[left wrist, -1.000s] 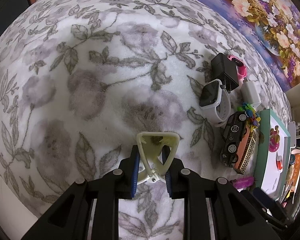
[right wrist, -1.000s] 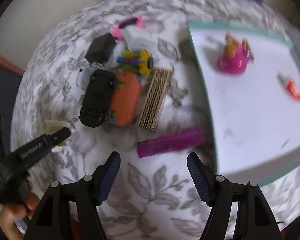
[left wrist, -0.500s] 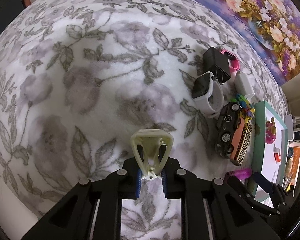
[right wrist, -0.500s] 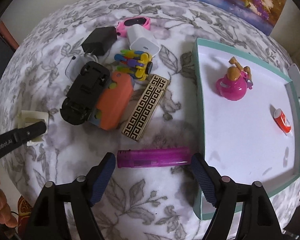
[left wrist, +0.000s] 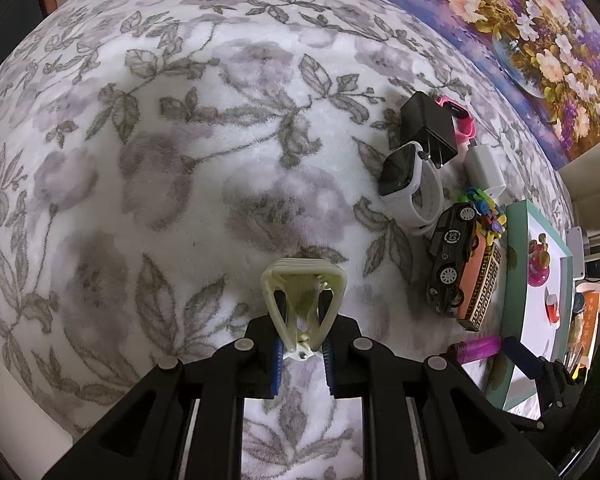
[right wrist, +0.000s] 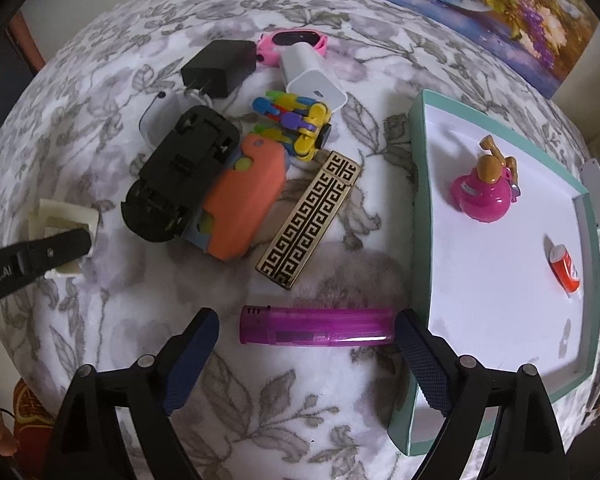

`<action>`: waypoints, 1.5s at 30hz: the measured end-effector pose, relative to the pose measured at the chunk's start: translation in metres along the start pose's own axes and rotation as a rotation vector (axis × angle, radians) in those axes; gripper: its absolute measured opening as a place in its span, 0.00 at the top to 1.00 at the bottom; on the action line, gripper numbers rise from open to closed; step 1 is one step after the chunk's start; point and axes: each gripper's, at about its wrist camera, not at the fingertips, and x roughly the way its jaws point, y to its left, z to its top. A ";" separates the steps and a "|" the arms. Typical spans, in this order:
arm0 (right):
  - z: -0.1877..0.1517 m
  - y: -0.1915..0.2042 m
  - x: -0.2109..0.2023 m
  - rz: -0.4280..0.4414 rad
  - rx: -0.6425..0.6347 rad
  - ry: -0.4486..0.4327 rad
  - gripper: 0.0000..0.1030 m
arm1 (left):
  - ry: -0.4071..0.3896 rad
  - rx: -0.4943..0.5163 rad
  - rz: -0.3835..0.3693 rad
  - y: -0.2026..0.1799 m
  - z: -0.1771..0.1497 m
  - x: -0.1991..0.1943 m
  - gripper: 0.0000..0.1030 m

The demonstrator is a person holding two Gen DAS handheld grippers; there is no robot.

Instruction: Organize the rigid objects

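My left gripper point(left wrist: 302, 354) is shut on a cream plastic clip point(left wrist: 304, 292), held just above the floral blanket; the clip also shows in the right wrist view point(right wrist: 62, 226). My right gripper point(right wrist: 306, 344) is open and straddles a purple lighter point(right wrist: 316, 326) lying crosswise between its fingers. A teal tray point(right wrist: 418, 208) to the right holds a pink toy point(right wrist: 482, 194) and a small red can point(right wrist: 564, 268). A black toy car point(right wrist: 180, 176), an orange case point(right wrist: 242, 208) and a gold patterned bar point(right wrist: 310, 220) lie in a pile.
Behind the pile lie a black charger point(right wrist: 218, 66), a white charger point(right wrist: 312, 76), a pink watch point(right wrist: 296, 42), a white smartwatch point(left wrist: 410, 184) and a colourful block toy point(right wrist: 296, 120). A flower painting point(left wrist: 520, 36) leans at the back.
My left gripper has closed tighter on the clip and lifted it slightly. My right gripper has moved down and forward, so the purple lighter now lies between its open fingers.
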 end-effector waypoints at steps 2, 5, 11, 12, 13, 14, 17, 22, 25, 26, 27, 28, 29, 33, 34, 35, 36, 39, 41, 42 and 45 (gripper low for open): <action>-0.001 0.005 0.002 -0.016 -0.018 0.002 0.13 | -0.003 -0.002 -0.001 0.001 0.001 0.000 0.83; -0.001 0.007 0.003 -0.019 -0.026 0.004 0.19 | -0.006 -0.009 -0.004 0.001 0.003 0.001 0.83; -0.008 0.010 -0.003 -0.001 -0.030 -0.013 0.35 | -0.012 -0.031 -0.017 0.007 0.006 0.002 0.80; -0.010 0.009 -0.009 0.014 -0.028 -0.014 0.35 | -0.015 -0.031 -0.015 0.007 0.006 0.002 0.80; -0.010 0.010 -0.011 0.036 -0.027 -0.015 0.35 | -0.016 -0.031 -0.012 0.007 0.006 0.002 0.80; -0.010 0.010 -0.013 0.044 -0.029 -0.014 0.35 | -0.018 -0.029 -0.006 0.006 0.007 0.002 0.80; -0.010 0.004 -0.019 0.075 -0.014 -0.010 0.36 | -0.022 -0.010 0.015 0.003 0.007 0.002 0.80; -0.007 -0.009 -0.030 0.060 -0.005 -0.035 0.34 | -0.015 0.013 0.035 -0.001 0.006 0.002 0.83; -0.009 -0.021 -0.024 0.084 0.028 -0.010 0.29 | -0.009 0.028 0.044 -0.002 0.003 0.001 0.83; -0.010 -0.024 -0.024 0.081 0.031 -0.009 0.23 | -0.007 0.033 0.042 -0.002 0.001 0.000 0.83; -0.010 -0.027 -0.023 0.078 0.033 -0.008 0.22 | -0.003 0.034 0.036 -0.003 0.000 0.000 0.83; -0.010 -0.028 -0.023 0.084 0.031 -0.006 0.22 | 0.000 0.032 0.027 -0.003 -0.002 0.000 0.83; -0.011 -0.029 -0.022 0.092 0.030 -0.003 0.22 | 0.004 0.029 0.018 -0.002 -0.003 0.000 0.83; -0.011 -0.033 -0.019 0.101 0.029 0.006 0.21 | -0.011 0.038 -0.006 -0.003 -0.005 -0.007 0.83; -0.011 -0.033 -0.018 0.098 0.025 0.008 0.21 | -0.017 0.041 -0.012 -0.003 -0.006 -0.009 0.83; -0.010 -0.034 -0.017 0.094 0.024 0.009 0.20 | -0.020 0.044 -0.018 -0.004 -0.006 -0.011 0.83; -0.010 -0.036 -0.015 0.087 0.020 0.012 0.19 | -0.022 0.047 -0.023 -0.004 -0.006 -0.011 0.83; -0.003 -0.038 -0.004 0.052 0.007 0.023 0.19 | -0.021 0.048 -0.037 -0.004 -0.005 -0.011 0.83; -0.003 -0.038 -0.004 0.048 0.009 0.027 0.16 | -0.018 0.045 -0.041 -0.004 -0.005 -0.010 0.83; -0.004 -0.038 -0.003 0.054 0.012 0.028 0.15 | -0.017 0.046 -0.042 -0.004 -0.004 -0.010 0.83; -0.001 -0.030 0.002 0.043 -0.004 0.033 0.12 | -0.010 0.047 -0.038 -0.005 -0.003 -0.007 0.83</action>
